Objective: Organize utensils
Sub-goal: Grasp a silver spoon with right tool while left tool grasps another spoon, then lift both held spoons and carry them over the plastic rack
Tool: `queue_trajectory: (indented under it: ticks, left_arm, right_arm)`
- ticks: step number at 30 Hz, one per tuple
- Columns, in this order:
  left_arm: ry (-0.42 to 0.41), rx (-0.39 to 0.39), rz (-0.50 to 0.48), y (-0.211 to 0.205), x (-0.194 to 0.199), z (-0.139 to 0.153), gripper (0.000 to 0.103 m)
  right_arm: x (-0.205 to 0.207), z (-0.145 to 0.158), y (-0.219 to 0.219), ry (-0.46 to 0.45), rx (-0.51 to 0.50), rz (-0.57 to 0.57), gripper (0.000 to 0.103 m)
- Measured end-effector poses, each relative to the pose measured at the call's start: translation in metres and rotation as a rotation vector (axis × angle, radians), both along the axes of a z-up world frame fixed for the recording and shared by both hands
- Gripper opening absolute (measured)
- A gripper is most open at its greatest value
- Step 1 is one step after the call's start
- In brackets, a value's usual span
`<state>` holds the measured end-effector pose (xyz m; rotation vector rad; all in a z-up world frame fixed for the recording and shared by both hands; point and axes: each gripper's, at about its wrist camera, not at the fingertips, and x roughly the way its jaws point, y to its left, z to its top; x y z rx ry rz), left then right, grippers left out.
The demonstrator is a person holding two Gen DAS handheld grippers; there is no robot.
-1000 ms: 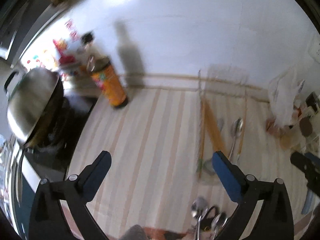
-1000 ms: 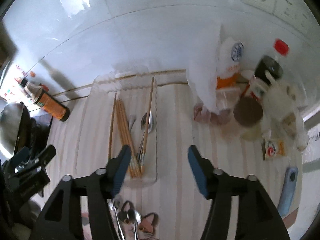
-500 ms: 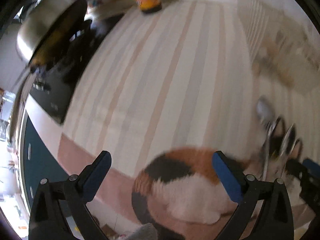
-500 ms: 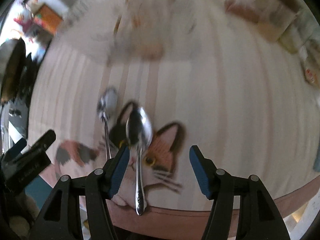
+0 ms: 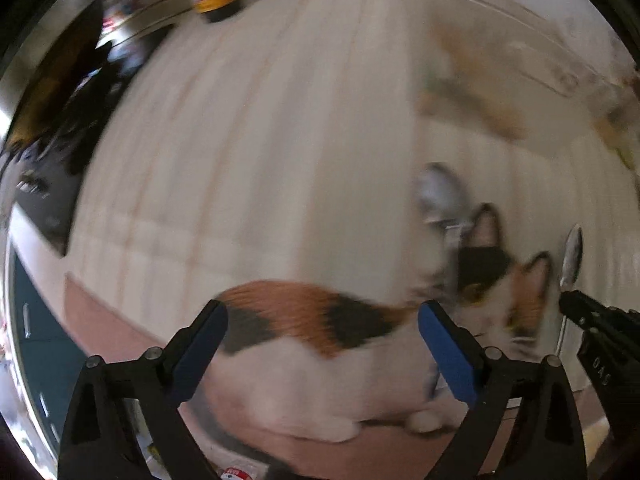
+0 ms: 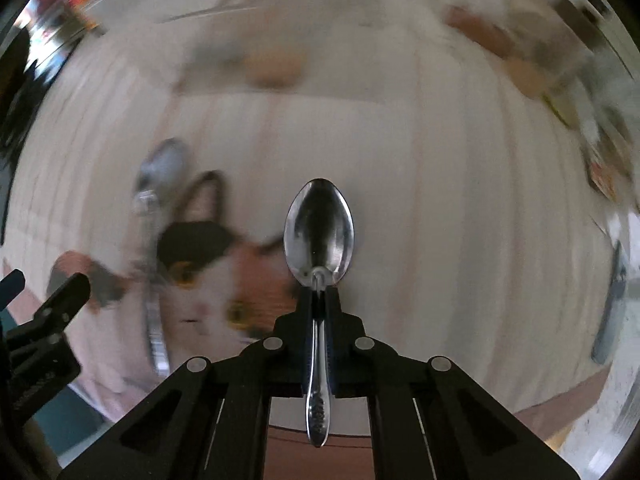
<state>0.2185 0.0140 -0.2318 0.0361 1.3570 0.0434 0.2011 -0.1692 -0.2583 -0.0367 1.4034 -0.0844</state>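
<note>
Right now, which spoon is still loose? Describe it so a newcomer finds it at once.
Start at the striped mat with the cat picture. Two metal spoons are there. The loose spoon lies flat across the cat's black ear, left of the held spoon, which the right gripper clamps by the handle.
</note>
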Motion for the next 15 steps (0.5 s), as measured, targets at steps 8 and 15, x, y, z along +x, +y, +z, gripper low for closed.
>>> queue_trajectory:
  ticks: [8, 15]
  left_arm:
    - [0.053, -0.032, -0.101, -0.047, 0.023, -0.016, 0.066]
    - [0.032, -0.076, -0.115, -0.05, 0.03, -0.015, 0.044]
  right_arm:
    - [-0.021, -0.006, -0.064, 0.043, 0.047, -0.067, 0.005]
    - [-0.02, -0.007, -0.076, 0.056, 0.027, -0.095, 0.006]
